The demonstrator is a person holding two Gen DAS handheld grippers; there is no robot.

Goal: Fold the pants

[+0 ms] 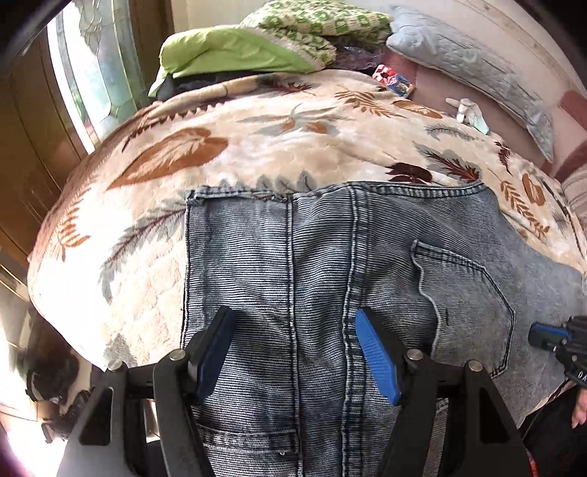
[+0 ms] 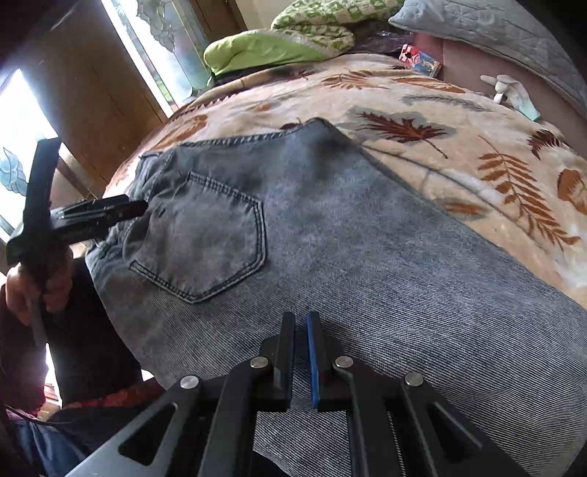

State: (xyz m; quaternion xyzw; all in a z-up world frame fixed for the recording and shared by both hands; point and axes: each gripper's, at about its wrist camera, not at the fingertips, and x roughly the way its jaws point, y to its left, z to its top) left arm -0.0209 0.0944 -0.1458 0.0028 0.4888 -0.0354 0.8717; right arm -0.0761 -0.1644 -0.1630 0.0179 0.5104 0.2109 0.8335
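Grey-blue denim pants [image 1: 330, 275] lie flat on the leaf-patterned blanket [image 1: 256, 146], back pocket [image 1: 466, 304] up. My left gripper [image 1: 293, 323] hovers open over the pants near the waistband, jaws wide apart, nothing between them. It also shows at the left of the right wrist view [image 2: 139, 209], by the pocket [image 2: 205, 235]. My right gripper [image 2: 301, 323] is nearly shut over the pants' leg [image 2: 403, 293], with only a thin gap between the pads and no cloth visibly pinched. Its tip shows at the right edge of the left wrist view [image 1: 539, 334].
A green pillow [image 1: 234, 55] and a green-white folded cover [image 1: 315, 22] lie at the bed's far end. A grey quilted pillow [image 1: 477, 73], a small colourful box [image 1: 394, 80] and a white object [image 1: 466, 108] lie at the back right. A window [image 1: 84, 73] stands on the left.
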